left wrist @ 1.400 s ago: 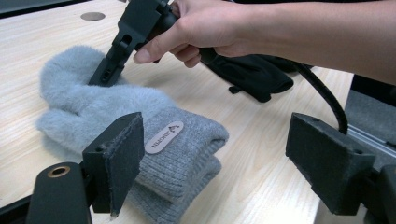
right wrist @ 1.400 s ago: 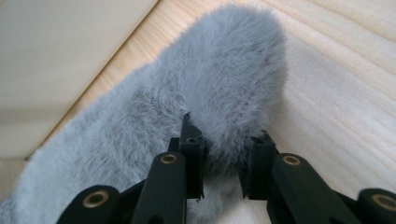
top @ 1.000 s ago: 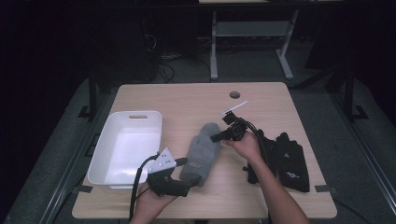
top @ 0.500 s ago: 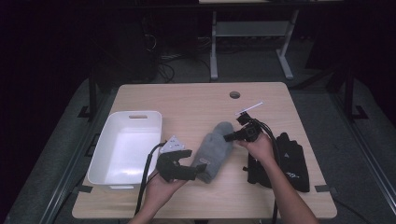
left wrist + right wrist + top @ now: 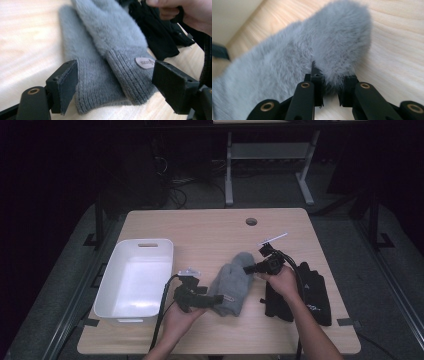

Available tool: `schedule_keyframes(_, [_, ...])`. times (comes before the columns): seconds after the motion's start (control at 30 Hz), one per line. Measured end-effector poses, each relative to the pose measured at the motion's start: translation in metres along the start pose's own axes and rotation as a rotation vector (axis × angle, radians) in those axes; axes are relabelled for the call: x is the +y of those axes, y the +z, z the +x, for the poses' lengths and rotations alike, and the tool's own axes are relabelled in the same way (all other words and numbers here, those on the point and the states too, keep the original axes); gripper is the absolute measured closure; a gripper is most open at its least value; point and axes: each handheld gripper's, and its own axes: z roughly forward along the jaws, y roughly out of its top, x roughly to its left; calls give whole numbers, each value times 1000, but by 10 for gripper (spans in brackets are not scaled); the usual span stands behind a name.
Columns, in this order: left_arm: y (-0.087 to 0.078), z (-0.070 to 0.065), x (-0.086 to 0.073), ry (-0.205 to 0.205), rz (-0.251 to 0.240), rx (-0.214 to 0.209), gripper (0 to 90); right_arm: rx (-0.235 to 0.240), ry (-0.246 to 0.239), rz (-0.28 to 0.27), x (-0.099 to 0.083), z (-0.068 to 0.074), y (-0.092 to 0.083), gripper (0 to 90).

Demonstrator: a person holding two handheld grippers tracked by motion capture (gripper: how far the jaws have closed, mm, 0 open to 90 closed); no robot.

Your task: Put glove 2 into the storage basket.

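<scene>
1. We see grey mittens (image 5: 232, 282) lying on the wooden table (image 5: 210, 230), between a white tub (image 5: 134, 280) and black gloves (image 5: 312, 292).
2. Our right gripper (image 5: 248, 268) pinches the fuzzy tip of the top mitten (image 5: 342, 47) between its jaws.
3. Our left gripper (image 5: 216, 298) is spread wide, its jaws on either side of the ribbed cuffs (image 5: 112, 75) without clamping them.
</scene>
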Motion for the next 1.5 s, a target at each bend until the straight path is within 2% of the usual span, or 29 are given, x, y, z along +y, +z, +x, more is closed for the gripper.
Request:
schedule_keyframes(0.03, [0, 1, -1, -2, -4, 3, 207, 16, 19, -13, 0, 0, 1, 775])
schedule_keyframes(0.1, [0, 4, -2, -23, -5, -9, 204, 1, 15, -10, 4, 4, 1, 777])
schedule_keyframes(0.17, [2, 6, -2, -45, 15, -21, 189, -11, 19, -7, 7, 7, 2, 777])
schedule_keyframes(0.37, [4, 4, -3, -48, 19, -28, 172, -20, 47, -1, 6, 7, 7, 777])
schedule_keyframes(0.47, [5, 5, -4, -54, 21, -9, 152, -31, 44, 6, 7, 8, 7, 778])
schedule_keyframes(0.6, [11, 7, -4, -76, 49, -18, 128, -44, 38, 17, 9, 9, 8, 778])
schedule_keyframes(0.83, [18, 5, -3, -70, 97, -1, 121, -57, 34, 27, 9, 10, 9, 778])
schedule_keyframes(0.9, [18, 7, -3, -79, 112, 3, 152, -64, 33, 29, 10, 10, 10, 778])
schedule_keyframes(1.03, [11, 12, -5, -93, 74, -23, 359, -63, 33, 29, 10, 10, 10, 775])
schedule_keyframes(1.07, [11, 14, -6, -104, 66, -32, 383, -62, 36, 27, 9, 10, 10, 772])
schedule_keyframes(1.2, [10, 15, -6, -112, 60, -38, 421, -40, 43, 22, 9, 9, 9, 701])
schedule_keyframes(1.37, [10, 17, -7, -127, 56, -50, 421, -26, 65, 12, 8, 5, 8, 535])
schedule_keyframes(1.5, [10, 20, -7, -145, 63, -66, 413, 4, 97, 14, 6, -1, 10, 424])
